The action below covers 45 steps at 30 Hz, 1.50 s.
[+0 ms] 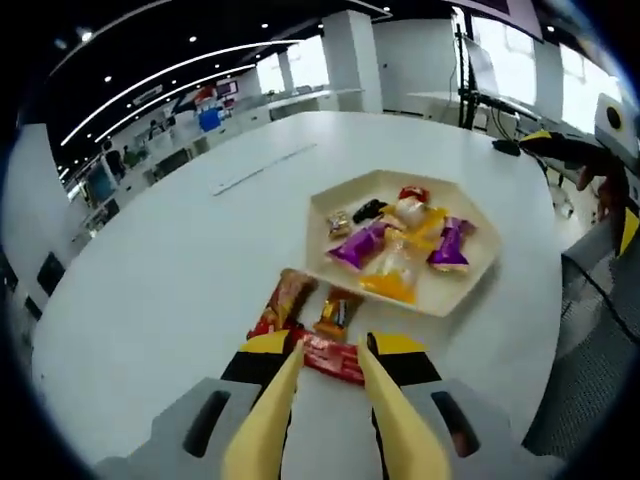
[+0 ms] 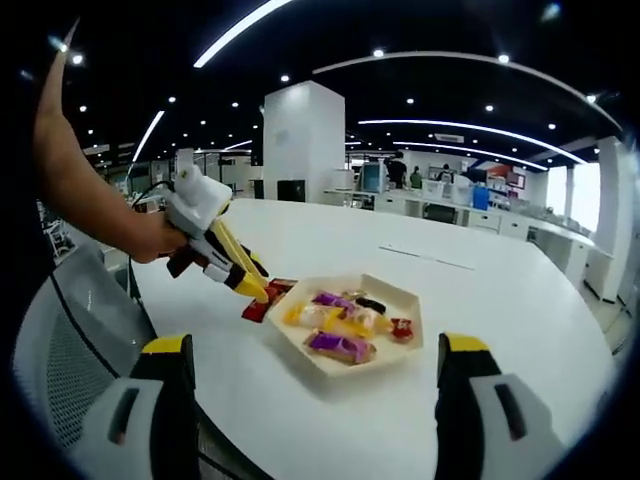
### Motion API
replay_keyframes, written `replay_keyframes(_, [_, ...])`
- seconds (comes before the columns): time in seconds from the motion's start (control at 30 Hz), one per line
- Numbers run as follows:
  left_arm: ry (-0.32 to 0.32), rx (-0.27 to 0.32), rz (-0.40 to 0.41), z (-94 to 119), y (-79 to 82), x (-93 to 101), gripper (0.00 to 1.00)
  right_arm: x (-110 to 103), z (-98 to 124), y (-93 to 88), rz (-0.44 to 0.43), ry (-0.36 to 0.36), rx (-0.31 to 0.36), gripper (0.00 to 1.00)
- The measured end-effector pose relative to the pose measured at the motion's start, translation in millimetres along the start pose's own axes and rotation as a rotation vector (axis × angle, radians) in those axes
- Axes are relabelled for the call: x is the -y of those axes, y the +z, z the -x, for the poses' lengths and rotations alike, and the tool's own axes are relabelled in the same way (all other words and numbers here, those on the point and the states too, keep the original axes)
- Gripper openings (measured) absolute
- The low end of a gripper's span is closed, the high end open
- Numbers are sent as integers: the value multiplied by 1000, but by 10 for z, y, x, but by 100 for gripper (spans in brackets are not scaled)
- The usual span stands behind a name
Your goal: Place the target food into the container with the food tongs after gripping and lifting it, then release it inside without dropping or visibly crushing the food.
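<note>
Open office; white column (image 2: 305,140), curved ceiling light strips (image 2: 450,125), desks behind, mesh chair (image 2: 60,350).

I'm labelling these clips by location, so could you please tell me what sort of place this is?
Most likely a large open-plan office or lab: strip lights line a dark ceiling, rows of desks with monitors stand in the background, and the snack tray sits on a big white table.
</note>
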<state>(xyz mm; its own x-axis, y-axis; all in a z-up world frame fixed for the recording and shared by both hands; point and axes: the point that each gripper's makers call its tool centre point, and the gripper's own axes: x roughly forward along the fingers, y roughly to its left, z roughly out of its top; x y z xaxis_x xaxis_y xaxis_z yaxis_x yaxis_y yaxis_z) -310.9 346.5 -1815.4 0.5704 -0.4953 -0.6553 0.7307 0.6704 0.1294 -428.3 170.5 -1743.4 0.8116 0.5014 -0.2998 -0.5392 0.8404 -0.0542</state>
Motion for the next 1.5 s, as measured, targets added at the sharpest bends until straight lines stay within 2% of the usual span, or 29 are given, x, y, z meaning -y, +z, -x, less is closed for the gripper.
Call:
replay_keyframes(0.37, [14, -16, 44, 96, -124, -121, 26, 2, 3, 3, -1, -2, 0, 100])
replay_keyframes(0.47, [56, -39, 85, 147, -170, -221, 26, 1, 0, 5, 0, -1, 0, 100])
replay_keyframes(0.53, [66, -17, 160, 156, -126, -240, 26, 4, 0, 5, 2, -3, 1, 100])
replay_keyframes(0.57, [66, -7, 169, 165, -92, -233, 26, 4, -1, 7, 2, -3, 2, 100])
replay_keyframes(0.73, [57, -21, 144, 80, -35, -126, 26, 4, -1, 0, 2, -3, -2, 100])
replay_keyframes(0.8, [51, -38, 180, 63, -66, -93, 26, 7, 1, 0, 1, -5, -2, 100])
replay_keyframes(1.0, [66, -57, 154, 49, -156, -121, 26, 9, 2, -11, -1, -8, -8, 100])
replay_keyframes(1.17, [58, -70, 132, 135, -246, -165, 26, 4, -1, -9, -2, -5, -6, 100])
replay_keyframes(1.3, [60, -88, 85, 196, -327, -209, 27, 4, 0, -10, -6, -4, -5, 100])
replay_keyframes(1.5, [93, -101, 125, 258, -398, -329, 26, 4, -3, -13, -5, -2, -6, 100])
